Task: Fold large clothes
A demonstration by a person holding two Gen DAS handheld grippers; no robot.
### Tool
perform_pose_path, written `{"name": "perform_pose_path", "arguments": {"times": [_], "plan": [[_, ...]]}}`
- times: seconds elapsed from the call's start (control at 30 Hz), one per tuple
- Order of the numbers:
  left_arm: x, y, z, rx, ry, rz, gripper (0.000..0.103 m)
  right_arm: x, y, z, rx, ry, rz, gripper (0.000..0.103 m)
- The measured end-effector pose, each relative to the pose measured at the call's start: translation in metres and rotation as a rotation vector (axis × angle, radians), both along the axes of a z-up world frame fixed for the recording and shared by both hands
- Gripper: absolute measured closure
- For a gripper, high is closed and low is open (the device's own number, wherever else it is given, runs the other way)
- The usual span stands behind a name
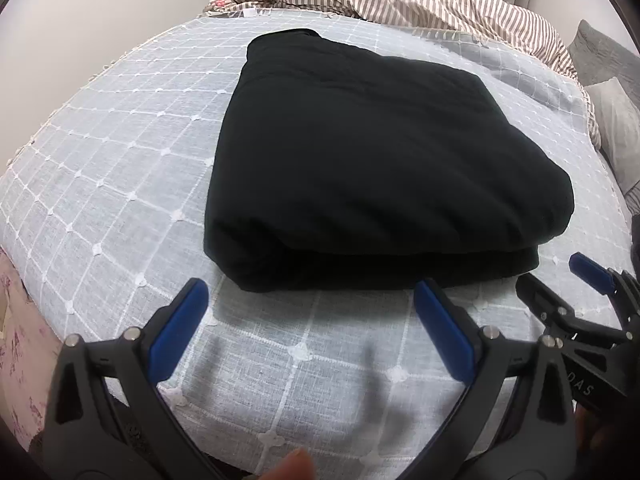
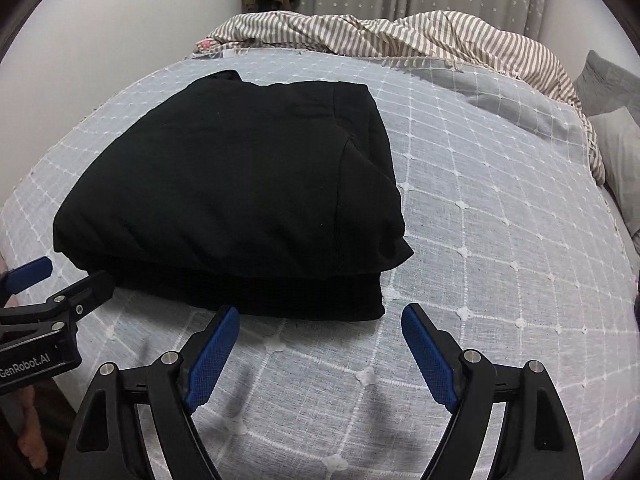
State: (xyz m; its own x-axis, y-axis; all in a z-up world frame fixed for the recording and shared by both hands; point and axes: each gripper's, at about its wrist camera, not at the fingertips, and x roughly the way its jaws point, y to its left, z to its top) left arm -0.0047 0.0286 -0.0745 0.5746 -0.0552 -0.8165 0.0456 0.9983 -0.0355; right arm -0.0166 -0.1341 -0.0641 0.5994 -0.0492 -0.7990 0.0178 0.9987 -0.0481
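Observation:
A black garment [image 1: 372, 164] lies folded into a thick rectangular bundle on the bed; it also shows in the right wrist view [image 2: 240, 188]. My left gripper [image 1: 310, 300] is open and empty, hovering just in front of the bundle's near edge. My right gripper [image 2: 320, 320] is open and empty, just in front of the bundle's near right corner. The right gripper also shows at the right edge of the left wrist view [image 1: 560, 280], and the left gripper at the left edge of the right wrist view [image 2: 68, 276].
The bed has a pale blue cover with a white grid pattern [image 2: 500, 240]. A rumpled brown-and-white striped duvet [image 2: 400, 36] lies along the far side. Grey pillows [image 2: 616, 132] sit at the right. A curtain and wall stand behind the bed.

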Motion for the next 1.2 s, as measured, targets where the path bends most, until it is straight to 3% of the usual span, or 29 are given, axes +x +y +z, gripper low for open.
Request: {"name": "perform_pose_path", "arguments": {"times": [1.2], "plan": [[-0.0011, -0.0040, -0.0040, 0.000, 0.027, -0.018, 0.001, 0.0072, -0.0024, -0.0065, 0.005, 0.014, -0.001, 0.018]]}}
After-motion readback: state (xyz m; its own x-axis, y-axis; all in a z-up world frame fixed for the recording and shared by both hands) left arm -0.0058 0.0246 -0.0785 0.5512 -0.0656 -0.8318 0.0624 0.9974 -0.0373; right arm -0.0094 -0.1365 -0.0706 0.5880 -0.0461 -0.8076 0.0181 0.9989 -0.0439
